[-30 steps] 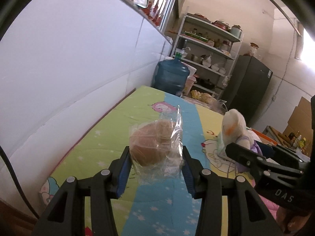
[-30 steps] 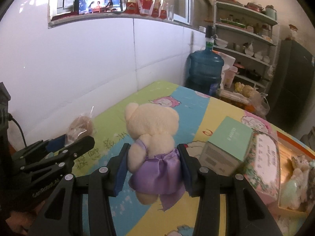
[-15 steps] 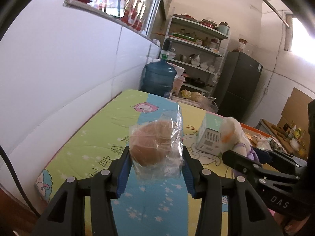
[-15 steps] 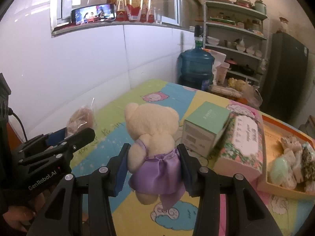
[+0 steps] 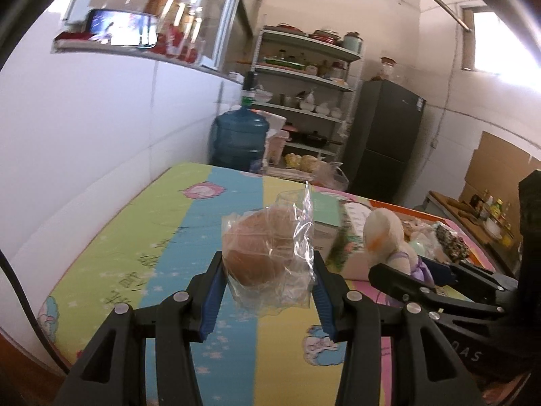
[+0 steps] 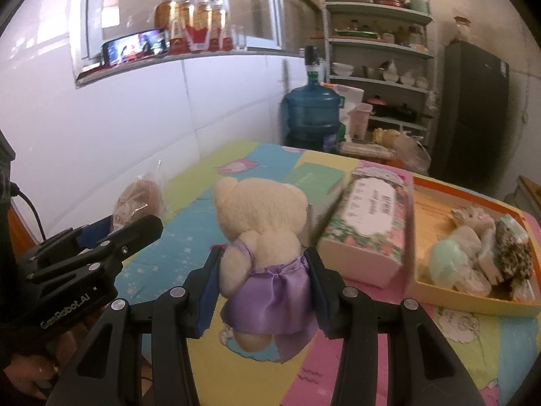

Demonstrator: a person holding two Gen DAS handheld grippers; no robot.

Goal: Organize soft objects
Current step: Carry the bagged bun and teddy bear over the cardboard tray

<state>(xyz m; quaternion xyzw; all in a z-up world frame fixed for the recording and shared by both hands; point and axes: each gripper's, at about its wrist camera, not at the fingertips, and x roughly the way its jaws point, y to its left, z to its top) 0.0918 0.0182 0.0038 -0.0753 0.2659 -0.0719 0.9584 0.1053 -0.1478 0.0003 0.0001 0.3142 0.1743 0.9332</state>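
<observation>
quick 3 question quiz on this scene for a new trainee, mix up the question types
1. True or false: the left gripper is shut on a bagged bun.
2. What does the right gripper hold? A) a green box B) a teddy bear in a purple dress C) a water jug
3. Fill in: beside the floral box, the soft items already sorted lie in an orange ____.

Key
1. True
2. B, the teddy bear
3. tray
</observation>
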